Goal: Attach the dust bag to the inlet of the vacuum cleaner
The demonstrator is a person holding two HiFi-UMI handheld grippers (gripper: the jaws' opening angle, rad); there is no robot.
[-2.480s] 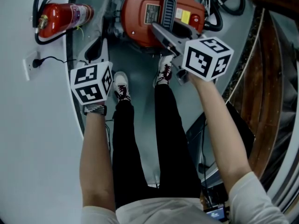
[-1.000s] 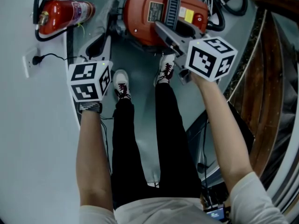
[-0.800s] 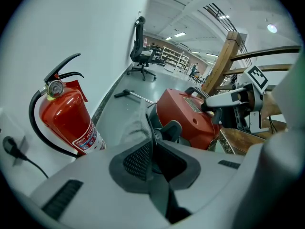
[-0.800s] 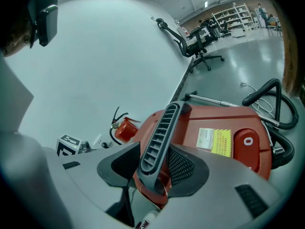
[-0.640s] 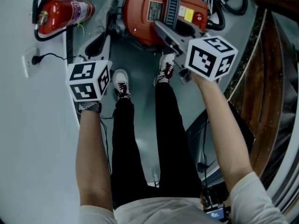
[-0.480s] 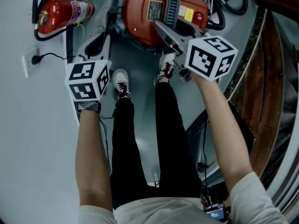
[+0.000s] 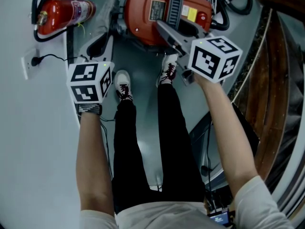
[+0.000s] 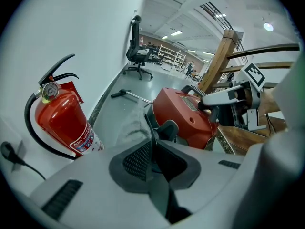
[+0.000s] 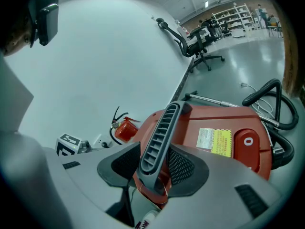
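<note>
- The left tongs (image 8: 152, 151) are narrow, with the thin edge of the bag (image 8: 129, 127) between them. The pads look closed on it, though the jaws have just eased a little wider.
- The bag rises limp and grey from that grip. It sits between the extinguisher (image 7: 64, 17) by the wall and the vacuum (image 7: 140, 30), close to the vacuum's near side.
- Holding it by an edge probably leaves the rest free to be steered toward the inlet. It does not look attached yet.
- A dark fitting (image 8: 167, 128) on the vacuum just behind the bag may be the inlet, but I cannot tell for sure.
- The right tongs (image 9: 155, 171) are wide and clamped on the ribbed grey handle (image 9: 159, 142) on top of the vacuum. This is likely to keep the machine steady on the floor (image 7: 143, 75) while the other side works.
- The vacuum's red shell is closed, so whatever is inside is hidden.
- The bag looks flat, and no view shows its contents.
- A black hose (image 9: 274, 99) lies coiled on the vacuum's far side, well apart from both tongs.
</note>
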